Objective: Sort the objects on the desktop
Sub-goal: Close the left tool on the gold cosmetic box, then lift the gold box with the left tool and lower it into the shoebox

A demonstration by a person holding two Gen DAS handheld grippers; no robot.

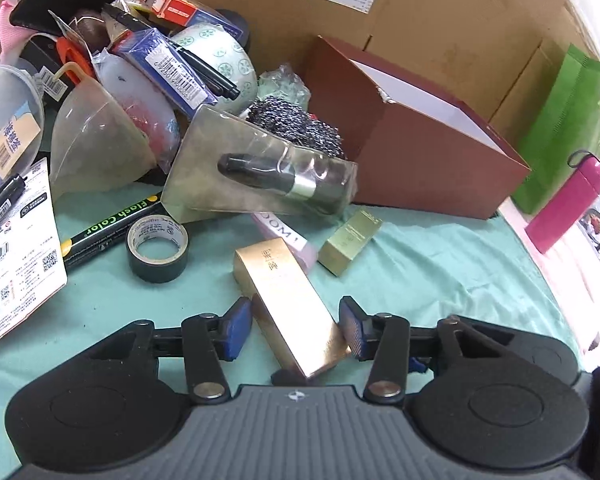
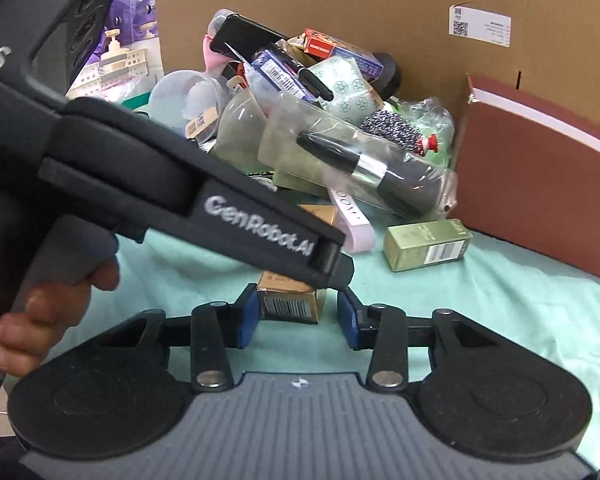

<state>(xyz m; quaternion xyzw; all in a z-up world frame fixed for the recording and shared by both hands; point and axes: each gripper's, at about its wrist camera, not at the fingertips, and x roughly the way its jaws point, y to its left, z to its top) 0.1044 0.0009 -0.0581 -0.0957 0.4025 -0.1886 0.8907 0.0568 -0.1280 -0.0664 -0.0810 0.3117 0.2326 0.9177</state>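
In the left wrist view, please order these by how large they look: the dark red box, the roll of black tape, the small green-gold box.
Largest to smallest, as they look:
1. dark red box
2. roll of black tape
3. small green-gold box

The last two look close in size, and the tape lies slightly nearer, so their order is unsure.
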